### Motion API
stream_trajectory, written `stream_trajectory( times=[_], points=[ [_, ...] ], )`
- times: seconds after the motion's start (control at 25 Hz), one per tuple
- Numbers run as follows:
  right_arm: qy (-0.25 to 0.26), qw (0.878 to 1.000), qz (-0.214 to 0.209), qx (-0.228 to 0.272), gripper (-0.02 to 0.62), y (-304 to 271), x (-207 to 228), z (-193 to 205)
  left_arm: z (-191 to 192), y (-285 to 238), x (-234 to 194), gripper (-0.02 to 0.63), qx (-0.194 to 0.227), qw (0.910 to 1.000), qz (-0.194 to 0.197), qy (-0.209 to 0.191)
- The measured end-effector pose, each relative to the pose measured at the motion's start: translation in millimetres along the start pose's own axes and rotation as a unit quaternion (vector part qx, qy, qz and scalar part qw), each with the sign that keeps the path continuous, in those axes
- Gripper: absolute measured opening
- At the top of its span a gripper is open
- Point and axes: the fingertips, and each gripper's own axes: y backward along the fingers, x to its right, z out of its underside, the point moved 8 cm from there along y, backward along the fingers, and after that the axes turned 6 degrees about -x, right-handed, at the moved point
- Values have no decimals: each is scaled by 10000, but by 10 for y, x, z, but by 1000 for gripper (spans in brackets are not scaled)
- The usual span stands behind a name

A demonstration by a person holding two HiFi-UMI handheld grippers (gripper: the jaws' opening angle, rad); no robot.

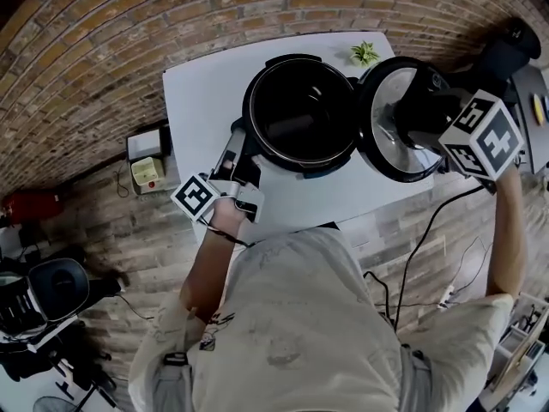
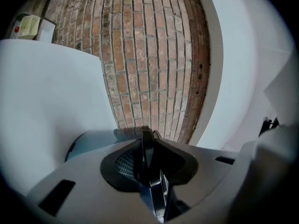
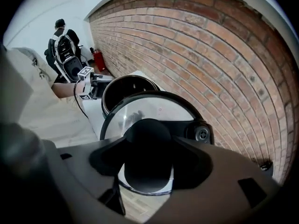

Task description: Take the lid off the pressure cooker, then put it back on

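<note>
The black pressure cooker [image 1: 300, 114] stands uncovered on the white table [image 1: 202, 93], its dark inside showing. My left gripper [image 1: 238, 137] is shut on the cooker's side handle [image 2: 158, 195], a thin piece clamped between the pads. Off to the right of the pot, the glass lid [image 1: 390, 140] with its black rim is tilted in the air above the table's edge. My right gripper [image 1: 413, 110] is shut on the lid's black knob [image 3: 147, 171]. The right gripper view looks over the lid [image 3: 154, 107] to the cooker [image 3: 127, 85] and the left gripper [image 3: 93, 85] beyond.
A small green plant [image 1: 364, 54] sits at the table's far edge. On the floor at left are a white box [image 1: 147, 163], a red extinguisher [image 1: 30, 202] and black gear [image 1: 51, 290]. Cables [image 1: 425, 239] trail at right. A person with a backpack [image 3: 63, 45] stands far off.
</note>
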Motion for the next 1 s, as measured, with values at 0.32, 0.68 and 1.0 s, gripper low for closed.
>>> stream_trajectory(
  times=[0.32, 0.68, 1.0],
  points=[
    [825, 9941, -683, 139, 295, -309, -247, -785, 16, -19, 5, 97, 98, 9999, 102, 13],
    [1269, 9836, -1285, 15, 295, -660, -464, -1332, 25, -23, 35, 80, 168, 9998, 106, 81],
    [1505, 9797, -1314, -169, 295, -752, -545, -1671, 30, -5, 23, 72, 155, 9994, 30, 307]
  ],
)
